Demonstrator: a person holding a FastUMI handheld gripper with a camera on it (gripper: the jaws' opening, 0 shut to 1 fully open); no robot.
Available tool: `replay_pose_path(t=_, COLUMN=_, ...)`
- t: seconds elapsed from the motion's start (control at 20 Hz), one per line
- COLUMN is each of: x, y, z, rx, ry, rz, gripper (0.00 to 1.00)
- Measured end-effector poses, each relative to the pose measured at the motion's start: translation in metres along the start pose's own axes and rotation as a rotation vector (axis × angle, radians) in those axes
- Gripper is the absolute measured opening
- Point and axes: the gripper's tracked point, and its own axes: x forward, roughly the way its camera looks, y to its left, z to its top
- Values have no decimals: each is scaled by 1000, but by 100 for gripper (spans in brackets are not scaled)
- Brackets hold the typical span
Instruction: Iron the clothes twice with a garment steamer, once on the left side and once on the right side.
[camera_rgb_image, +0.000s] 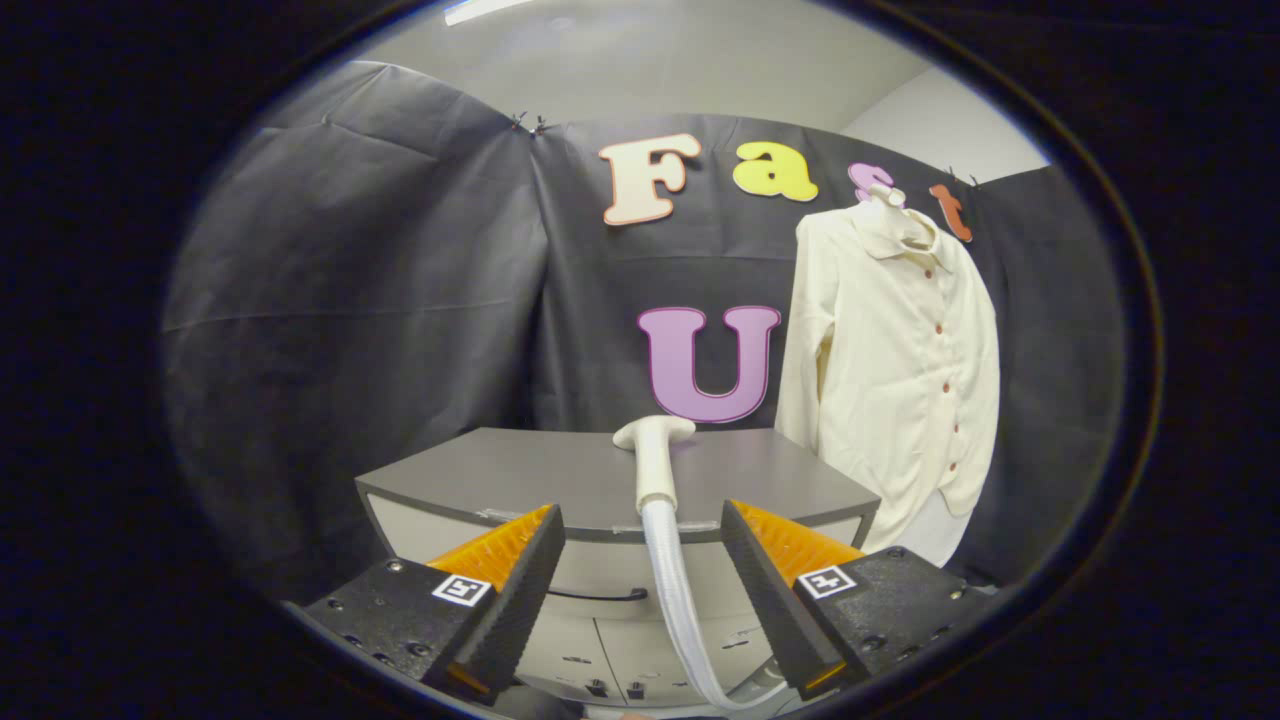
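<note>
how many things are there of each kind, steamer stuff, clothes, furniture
steamer heads: 1, steamer head lying on the cabinet, its hose running down between the open gripper fingers
shirts: 1, cream shirt hanging beyond the cabinet
cabinets: 1, grey cabinet
total: 3

Jaws spread wide, steamer head (655, 450) lying on cabinet (560, 475) beyond, shirt (900, 370) hanging beside
</note>
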Motion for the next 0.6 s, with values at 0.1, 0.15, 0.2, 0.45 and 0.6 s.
replay_pose_path(t=0.1, x=19, y=0, z=-1, rx=-6, ry=33, rz=2, gripper=96)
replay_pose_path(t=0.15, x=29, y=-1, z=0, rx=-8, ry=49, rz=1, gripper=96)
replay_pose_path(t=0.2, x=39, y=-2, z=-1, rx=-3, ry=65, rz=0, gripper=95)
replay_pose_path(t=0.45, x=90, y=-7, z=-6, rx=-19, ry=159, rz=-24, gripper=92)
replay_pose_path(t=0.6, x=117, y=-14, z=-19, rx=-52, ry=226, rz=-58, gripper=89)
